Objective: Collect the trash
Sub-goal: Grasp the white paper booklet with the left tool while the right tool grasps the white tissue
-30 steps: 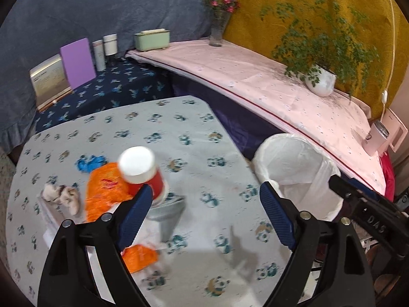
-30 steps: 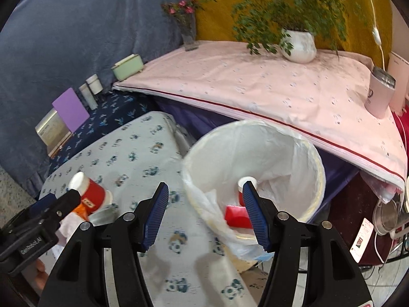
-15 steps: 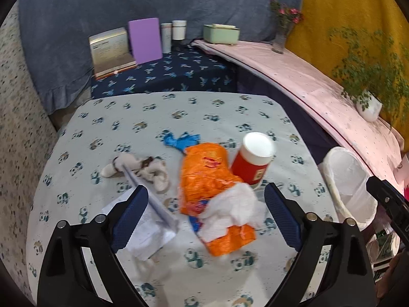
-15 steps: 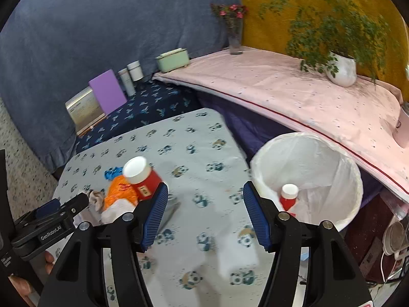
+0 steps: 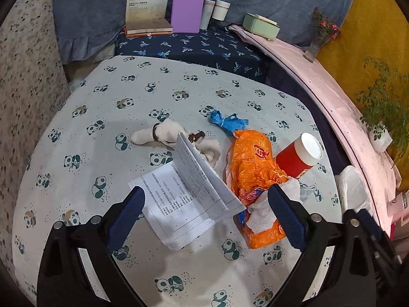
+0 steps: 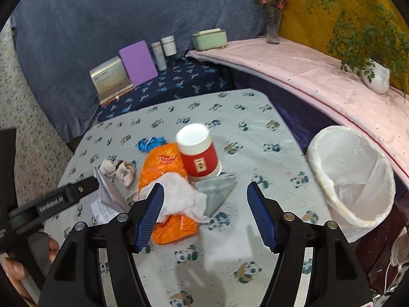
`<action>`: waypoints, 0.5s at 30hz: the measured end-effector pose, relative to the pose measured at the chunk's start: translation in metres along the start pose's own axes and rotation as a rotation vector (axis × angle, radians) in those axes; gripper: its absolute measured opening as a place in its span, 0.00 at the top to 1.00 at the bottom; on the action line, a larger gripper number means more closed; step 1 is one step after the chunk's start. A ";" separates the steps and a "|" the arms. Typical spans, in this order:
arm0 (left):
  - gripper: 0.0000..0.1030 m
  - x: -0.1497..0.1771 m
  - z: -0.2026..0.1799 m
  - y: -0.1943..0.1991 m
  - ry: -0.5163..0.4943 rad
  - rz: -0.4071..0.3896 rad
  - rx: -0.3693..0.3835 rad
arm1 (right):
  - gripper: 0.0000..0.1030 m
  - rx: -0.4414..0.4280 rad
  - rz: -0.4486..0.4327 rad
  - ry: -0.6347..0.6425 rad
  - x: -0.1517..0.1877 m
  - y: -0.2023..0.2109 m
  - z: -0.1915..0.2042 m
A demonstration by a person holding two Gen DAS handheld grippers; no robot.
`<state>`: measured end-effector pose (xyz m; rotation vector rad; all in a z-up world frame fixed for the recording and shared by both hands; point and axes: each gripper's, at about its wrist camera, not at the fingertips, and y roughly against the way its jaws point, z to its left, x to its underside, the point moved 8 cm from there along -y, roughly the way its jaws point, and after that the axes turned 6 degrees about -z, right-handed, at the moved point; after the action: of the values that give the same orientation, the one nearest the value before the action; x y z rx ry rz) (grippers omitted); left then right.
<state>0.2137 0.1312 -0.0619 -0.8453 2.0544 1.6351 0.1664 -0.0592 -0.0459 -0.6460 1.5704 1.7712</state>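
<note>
Trash lies on the panda-print table (image 5: 102, 117): a folded printed paper (image 5: 189, 192), an orange plastic bag (image 5: 253, 168), a white tissue (image 5: 268, 209), a red can with a white lid (image 5: 299, 158), a blue scrap (image 5: 227, 121) and a beige cloth (image 5: 163, 134). My left gripper (image 5: 204, 217) is open above the paper. My right gripper (image 6: 204, 215) is open above the tissue (image 6: 181, 197) and a grey wrapper (image 6: 217, 192), near the red can (image 6: 199, 153). The white-lined trash bin (image 6: 352, 174) stands right of the table.
Books (image 5: 145, 12), a purple box (image 5: 186, 10), two jars (image 5: 216, 12) and a green box (image 5: 260, 25) sit at the back. A pink-covered ledge (image 6: 319, 71) holds a potted plant (image 6: 375, 74) and a flower vase (image 6: 272, 25). The left gripper's finger (image 6: 66, 197) shows in the right wrist view.
Both grippers swung left, away from the bin and over the trash pile. The left gripper now faces the paper; the right now faces the tissue and can. Both stayed open.
</note>
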 end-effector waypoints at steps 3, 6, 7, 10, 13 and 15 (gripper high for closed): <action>0.10 -0.001 0.000 -0.007 0.007 0.021 0.012 | 0.37 -0.018 0.027 0.019 0.009 -0.014 0.015; 0.10 -0.002 -0.002 -0.016 0.024 0.046 0.021 | 0.37 -0.032 0.054 0.037 0.018 -0.029 0.026; 0.11 -0.003 -0.003 -0.020 0.023 0.051 0.018 | 0.37 -0.034 0.061 0.041 0.021 -0.034 0.029; 0.13 -0.002 -0.007 -0.029 0.019 0.071 0.022 | 0.37 -0.040 0.083 0.045 0.026 -0.048 0.034; 0.30 0.001 -0.008 -0.039 0.013 0.099 0.025 | 0.37 -0.041 0.101 0.052 0.031 -0.060 0.037; 0.43 0.006 -0.009 -0.045 0.011 0.131 0.036 | 0.37 -0.037 0.108 0.056 0.032 -0.067 0.037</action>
<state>0.2395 0.1149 -0.0963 -0.7224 2.1814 1.6580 0.1987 -0.0139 -0.1080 -0.6446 1.6407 1.8802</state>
